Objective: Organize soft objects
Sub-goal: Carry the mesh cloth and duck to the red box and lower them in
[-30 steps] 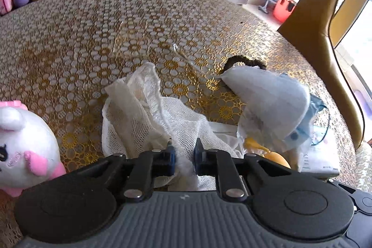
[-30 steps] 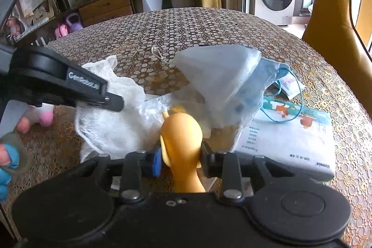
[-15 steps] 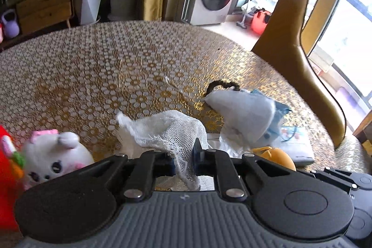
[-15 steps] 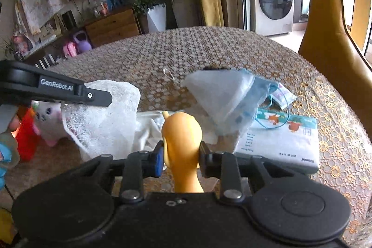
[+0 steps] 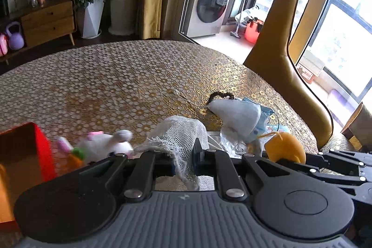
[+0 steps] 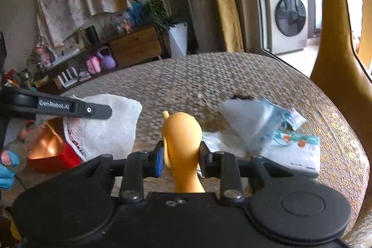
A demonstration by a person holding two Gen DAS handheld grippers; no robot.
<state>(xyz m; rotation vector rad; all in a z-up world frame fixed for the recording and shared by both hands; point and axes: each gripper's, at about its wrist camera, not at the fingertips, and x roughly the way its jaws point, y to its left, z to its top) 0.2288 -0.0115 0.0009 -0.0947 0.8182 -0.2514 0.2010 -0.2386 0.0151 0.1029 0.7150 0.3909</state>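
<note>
"GenRobot.AI" stands in pale letters on the black finger of the left gripper (image 6: 91,110), seen from the right wrist. The white packet (image 6: 295,152) on the table (image 6: 209,76) carries small dark print, too small to read.

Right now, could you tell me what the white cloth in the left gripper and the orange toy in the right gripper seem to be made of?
White cloth: open-weave gauze or cotton mesh, matte; the net holes and frayed edge show. Orange toy: probably soft rubber or silicone, smooth with a slight sheen and no weave.
</note>
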